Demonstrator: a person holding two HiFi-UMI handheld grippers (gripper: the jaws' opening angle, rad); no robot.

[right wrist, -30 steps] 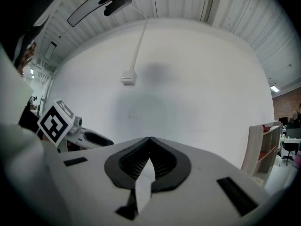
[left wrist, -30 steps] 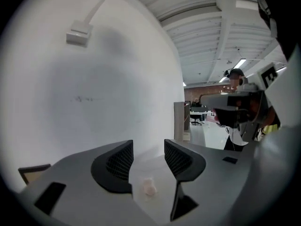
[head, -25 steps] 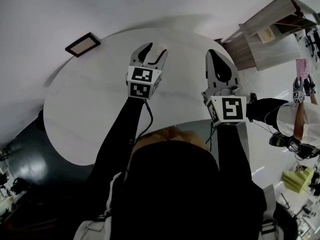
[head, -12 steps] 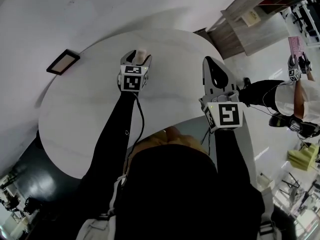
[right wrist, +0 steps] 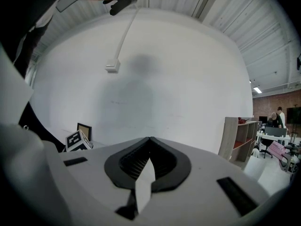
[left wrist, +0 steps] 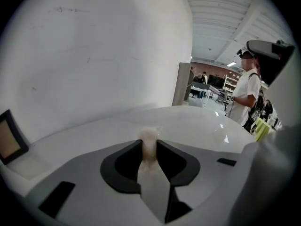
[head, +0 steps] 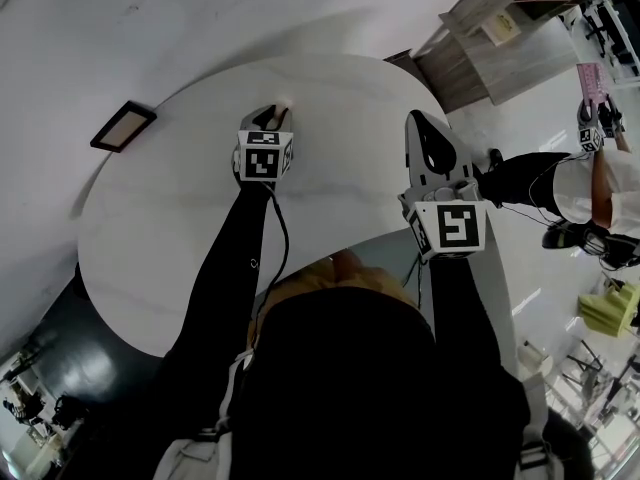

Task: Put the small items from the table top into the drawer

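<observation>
A small pale pinkish item (head: 287,104) lies toward the far side of the round white table (head: 150,218). My left gripper (head: 272,116) is down at the table top, and its jaws have just been closing with this item between them. In the left gripper view the pale item (left wrist: 149,140) sits squeezed between the two dark pads (left wrist: 127,166). My right gripper (head: 425,123) hovers over the table's right edge, shut and empty; its tips (right wrist: 149,139) meet in the right gripper view. I cannot make out a drawer.
A dark-framed flat panel (head: 122,126) lies at the table's far left edge. A tan shape (head: 340,266) shows under the near edge, half hidden by my head. A wooden shelf unit (head: 500,28) and another person (head: 600,183) stand on the floor to the right.
My left gripper came down from wide open above the pale item to the table top, and its jaws closed around the item. The right gripper shifted slightly and stayed shut.
</observation>
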